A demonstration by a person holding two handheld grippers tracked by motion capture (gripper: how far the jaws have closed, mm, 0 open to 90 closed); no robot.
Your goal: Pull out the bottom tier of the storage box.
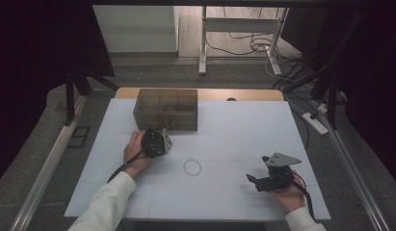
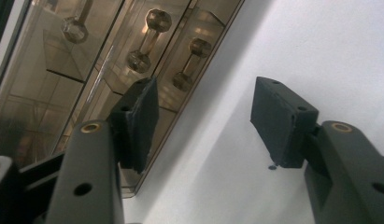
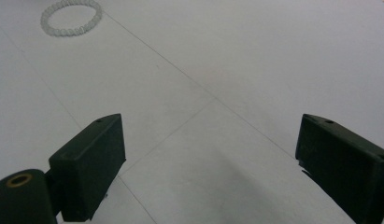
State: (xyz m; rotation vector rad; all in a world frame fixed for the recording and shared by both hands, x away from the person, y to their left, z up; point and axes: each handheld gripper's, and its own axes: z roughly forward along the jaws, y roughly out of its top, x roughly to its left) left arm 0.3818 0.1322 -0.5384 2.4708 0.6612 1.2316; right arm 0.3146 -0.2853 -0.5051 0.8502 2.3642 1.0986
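Note:
A smoked, see-through drawer box (image 1: 165, 109) stands at the back of the white table (image 1: 234, 130). In the left gripper view its front (image 2: 63, 93) shows round knobs (image 2: 158, 21) on stems. My left gripper (image 1: 160, 134) (image 2: 206, 100) sits right in front of the box's lower right corner, jaws apart with bare table between them; one pad (image 2: 138, 121) is by the box's bottom edge. A pale bead bracelet (image 1: 192, 167) (image 3: 71, 17) lies flat mid-table. My right gripper (image 1: 252, 179) (image 3: 210, 135) rests low at the front right, open and pointing left towards the bracelet.
The wooden back edge of the table (image 1: 244, 94) shows behind the white board. Beyond it stand a desk frame (image 1: 203, 43) and loose cables (image 1: 258, 45) on the floor. Dark curtains hang on both sides.

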